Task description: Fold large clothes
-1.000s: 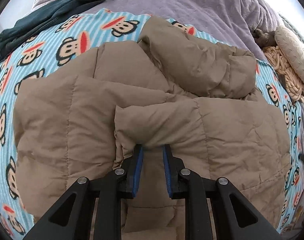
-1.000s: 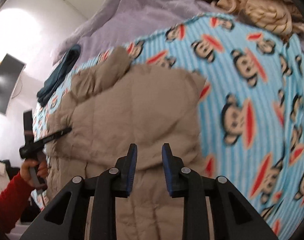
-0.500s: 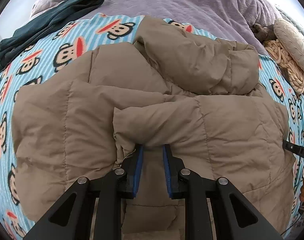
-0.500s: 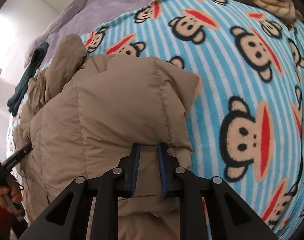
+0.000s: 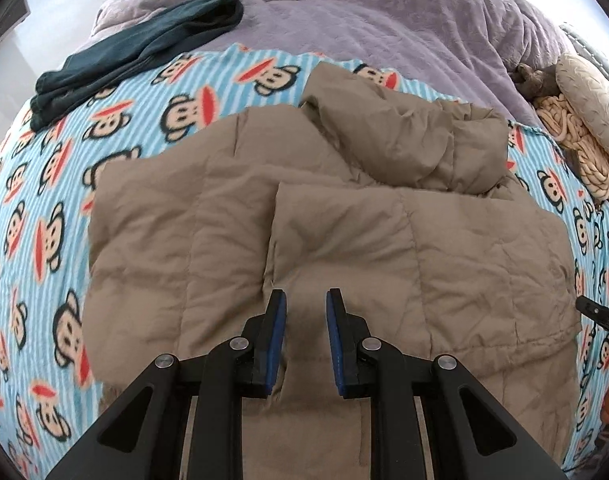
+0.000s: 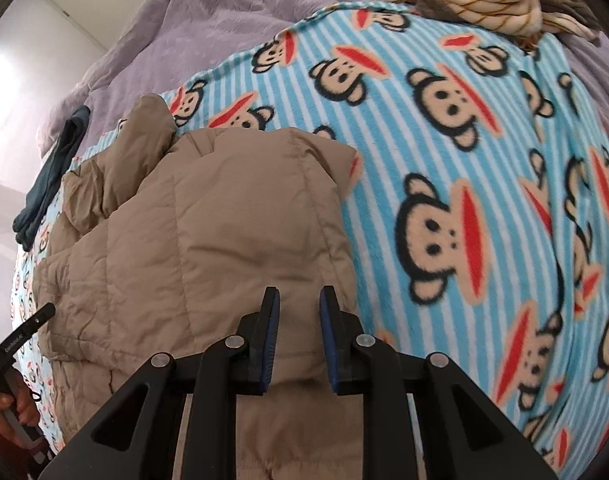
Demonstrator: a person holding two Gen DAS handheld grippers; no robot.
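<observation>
Tan quilted jacket (image 5: 344, 240) lies flat on the monkey-print blanket (image 5: 44, 216), directly below and ahead of both tools, sleeve flaps folded inward, hood (image 5: 404, 140) at the far end. Left gripper (image 5: 304, 300) stands narrow above the near sleeve edge, nothing pinched between its blue pads. Right gripper (image 6: 299, 296) hangs over the jacket's right border, jaws parted and opening, no cloth between them. Judgement: the next fold wants both tools low at the near hem, biting every layer evenly, then lifting together toward the hood so the padding does not slide or bunch
</observation>
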